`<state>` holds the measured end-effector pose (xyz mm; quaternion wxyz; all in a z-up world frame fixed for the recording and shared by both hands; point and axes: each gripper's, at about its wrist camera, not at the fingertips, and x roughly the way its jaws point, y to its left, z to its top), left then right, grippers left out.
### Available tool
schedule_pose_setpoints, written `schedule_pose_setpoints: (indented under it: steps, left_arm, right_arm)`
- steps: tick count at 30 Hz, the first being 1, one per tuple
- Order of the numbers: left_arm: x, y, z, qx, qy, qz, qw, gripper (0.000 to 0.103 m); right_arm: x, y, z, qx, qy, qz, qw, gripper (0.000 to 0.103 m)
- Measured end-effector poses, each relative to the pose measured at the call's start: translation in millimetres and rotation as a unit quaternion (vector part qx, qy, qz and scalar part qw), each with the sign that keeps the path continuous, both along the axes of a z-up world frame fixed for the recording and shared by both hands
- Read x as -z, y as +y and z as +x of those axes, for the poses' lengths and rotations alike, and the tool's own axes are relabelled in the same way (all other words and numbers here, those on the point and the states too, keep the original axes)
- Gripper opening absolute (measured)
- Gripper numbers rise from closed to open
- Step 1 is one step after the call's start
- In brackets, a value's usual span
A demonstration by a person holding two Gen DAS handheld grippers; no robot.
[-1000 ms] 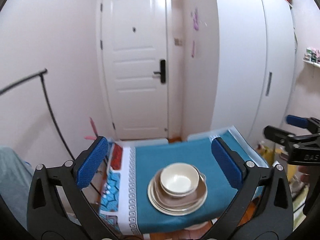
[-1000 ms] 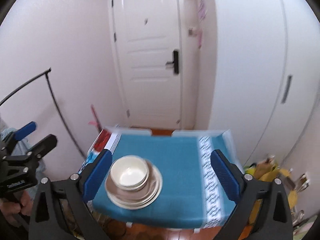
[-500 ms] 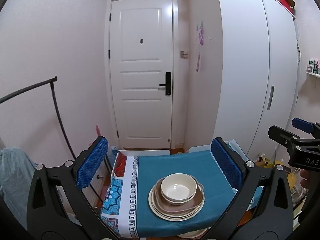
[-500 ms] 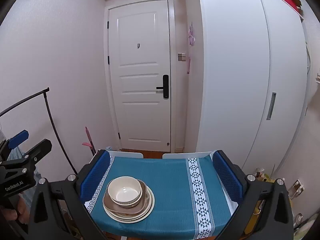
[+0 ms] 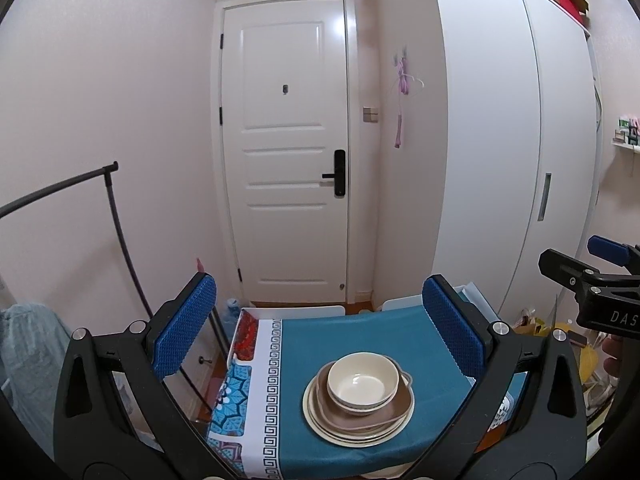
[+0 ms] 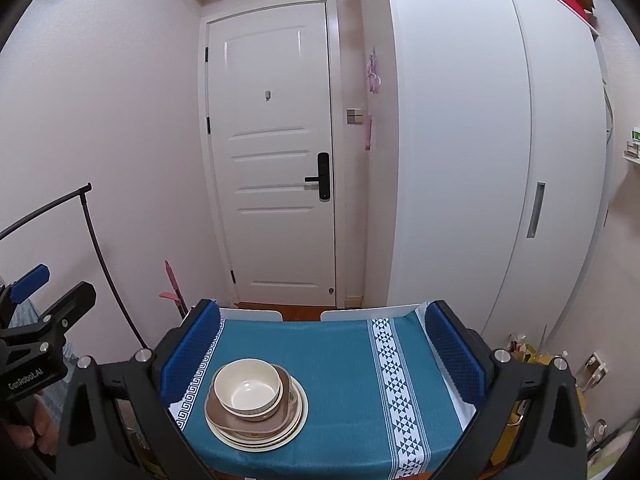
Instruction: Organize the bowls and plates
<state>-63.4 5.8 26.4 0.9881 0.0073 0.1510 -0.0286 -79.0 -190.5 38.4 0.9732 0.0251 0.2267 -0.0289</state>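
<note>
Left gripper (image 5: 318, 330): nearest item in the left wrist view; black frame, blue textured pads, jaws spread wide, nothing between them, held above the table's near edge. It also shows at the left margin of the right wrist view, with part of a hand (image 6: 38, 430) on its grip.

Right gripper (image 6: 320, 350): same build, jaws likewise wide apart and empty, raised over the table's near edge. It also shows at the right margin of the left wrist view.

Table (image 6: 340, 352): small, covered by a teal cloth with white patterned bands.

Cream bowl (image 5: 363, 383): upright, empty, topmost of the stack, which sits near the front of the table, toward its left side in the right wrist view.

Brown dish (image 5: 400, 402): directly under the bowl, handled rim showing at its right.

Cream plates (image 5: 352, 438): stacked flat beneath the brown dish, resting on the cloth; exact count cannot be told.

Clothes rail (image 5: 116, 216): dark, curved, left of the table against the wall.

Wardrobe (image 6: 480, 160): white, tall, to the right.

Door (image 5: 292, 152): white, panelled, black handle, shut, at the far end beyond the table.
</note>
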Motion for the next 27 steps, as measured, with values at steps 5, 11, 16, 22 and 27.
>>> schedule_pose_setpoints:
  steps: [5,11,16,22,27]
  left_arm:
    - [-0.3,2.4,2.8,0.0,0.006,-0.001,1.0,0.103]
    - [-3.1,6.0,2.8,-0.001,0.004,0.0,1.0,0.103]
    - [-2.8,8.1,4.0,-0.002,0.003,0.003,1.0,0.103]
    - [-1.8,9.4,7.5,-0.001,0.005,0.003,1.0,0.103]
    - [-2.4,10.3,7.9,-0.002,0.005,0.004,1.0,0.103]
  right_arm:
    - [-0.5,1.7,0.2,-0.001,0.001,-0.001,1.0,0.102]
    - [-1.6,1.0,-0.3,-0.002,0.0,-0.002,1.0,0.102]
    - [-2.9,0.8,0.9,-0.002,0.0,-0.002,1.0,0.102]
    - [-3.5,-1.5,2.3,0.005,0.003,0.001,1.0,0.102]
    - [-3.9,-2.3,2.0,0.004,0.003,0.002,1.0,0.102]
